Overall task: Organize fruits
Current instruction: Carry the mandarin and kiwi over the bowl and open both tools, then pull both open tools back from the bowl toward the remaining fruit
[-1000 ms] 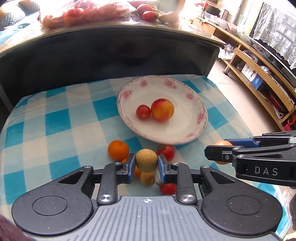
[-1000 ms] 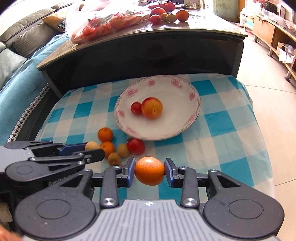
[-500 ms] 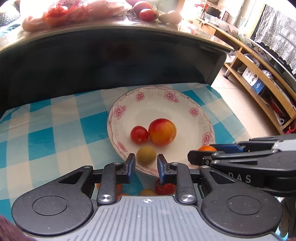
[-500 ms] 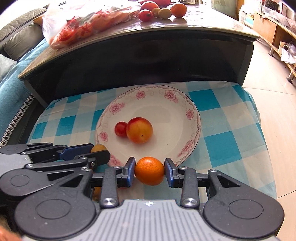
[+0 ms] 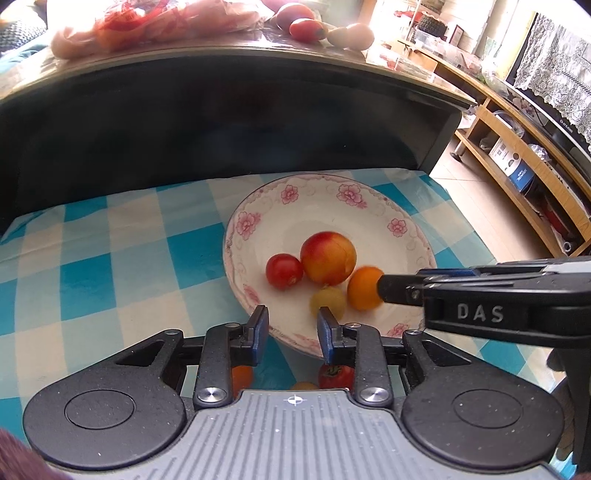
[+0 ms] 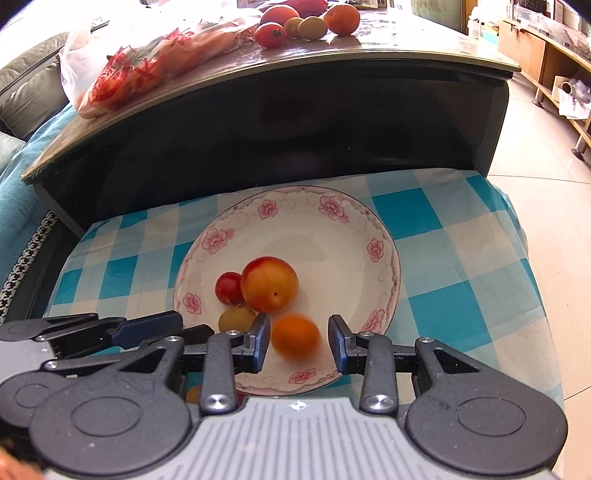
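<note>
Both grippers over the near rim of the plate [image 6: 384,236] now. My right gripper [image 6: 298,343] has its jaws apart, and the orange [image 6: 295,335] sits between them on the plate, a clear gap on its right side; on the left side I can't tell whether the pad touches it. It looks a little blurred. In the left view that orange [image 5: 364,288] lies at about 4 o'clock on the plate [image 5: 236,236], right at the tip of the right gripper coming in from 3 o'clock

My left gripper [image 5: 291,330] has its jaws apart too, nothing between them but the plate's near rim. Just beyond its right finger lies the small yellow fruit [image 5: 328,301], on the plate at 6 o'clock, loose. In the right view the same yellow fruit [image 6: 236,319] sits at 7 o'clock, just beside the orange

The peach [image 6: 269,284] is near the plate's middle, with the small tomato [image 6: 229,288] touching it on the 9 o'clock side. The yellow fruit is tucked just below those two

The plate rests on the blue checked cloth [image 6: 443,288] over the table. Under my left gripper I glimpse more fruit on the cloth: a red tomato [image 5: 335,376] and bits of orange-coloured fruit, mostly hidden

At 12 o'clock, the higher dark table [image 6: 295,122] carries a plastic bag [image 6: 147,62] and a few loose fruits [image 6: 306,22]
</note>
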Demonstrator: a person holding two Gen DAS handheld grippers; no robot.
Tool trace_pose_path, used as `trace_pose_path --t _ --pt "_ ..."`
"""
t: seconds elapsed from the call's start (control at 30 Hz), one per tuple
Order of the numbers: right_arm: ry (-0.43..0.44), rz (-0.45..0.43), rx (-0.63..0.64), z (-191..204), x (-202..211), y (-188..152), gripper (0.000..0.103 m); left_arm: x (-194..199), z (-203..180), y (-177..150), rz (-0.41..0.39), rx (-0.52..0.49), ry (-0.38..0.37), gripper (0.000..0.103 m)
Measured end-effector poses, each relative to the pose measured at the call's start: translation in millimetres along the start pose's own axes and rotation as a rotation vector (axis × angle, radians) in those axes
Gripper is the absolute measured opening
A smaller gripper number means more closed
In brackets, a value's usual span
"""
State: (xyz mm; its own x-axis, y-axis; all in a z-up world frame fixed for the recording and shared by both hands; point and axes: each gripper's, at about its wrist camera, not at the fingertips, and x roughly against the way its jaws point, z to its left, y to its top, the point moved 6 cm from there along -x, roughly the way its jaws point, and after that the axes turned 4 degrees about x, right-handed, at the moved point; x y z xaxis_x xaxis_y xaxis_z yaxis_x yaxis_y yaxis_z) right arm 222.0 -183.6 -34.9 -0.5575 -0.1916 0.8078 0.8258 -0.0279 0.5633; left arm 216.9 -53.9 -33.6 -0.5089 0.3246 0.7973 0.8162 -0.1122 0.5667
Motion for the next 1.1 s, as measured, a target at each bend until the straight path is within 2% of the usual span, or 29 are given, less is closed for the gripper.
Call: trace_pose_path --t 0.23,0.47,0.73,1.1 --pt "0.003 -0.023 -0.012 3.9 14.2 -3.1 0.037 19.3 6.8 -4.2 -0.014 0.009 0.020 0.040" --pt "0.016 -0.033 0.013 19.5 37.0 -18.1 0.037 42.6 12.5 -21.7 -0.022 0.001 0.045 0.044" --pt "0.032 -0.049 -0.007 28.0 61.8 -47.2 0.038 62.9 11.4 -44.6 -0.039 -0.016 0.069 0.050" --pt "0.020 0.004 -0.004 29.2 67.3 -98.5 0.038 69.6 5.3 -80.0 -0.016 -0.042 0.089 0.053"
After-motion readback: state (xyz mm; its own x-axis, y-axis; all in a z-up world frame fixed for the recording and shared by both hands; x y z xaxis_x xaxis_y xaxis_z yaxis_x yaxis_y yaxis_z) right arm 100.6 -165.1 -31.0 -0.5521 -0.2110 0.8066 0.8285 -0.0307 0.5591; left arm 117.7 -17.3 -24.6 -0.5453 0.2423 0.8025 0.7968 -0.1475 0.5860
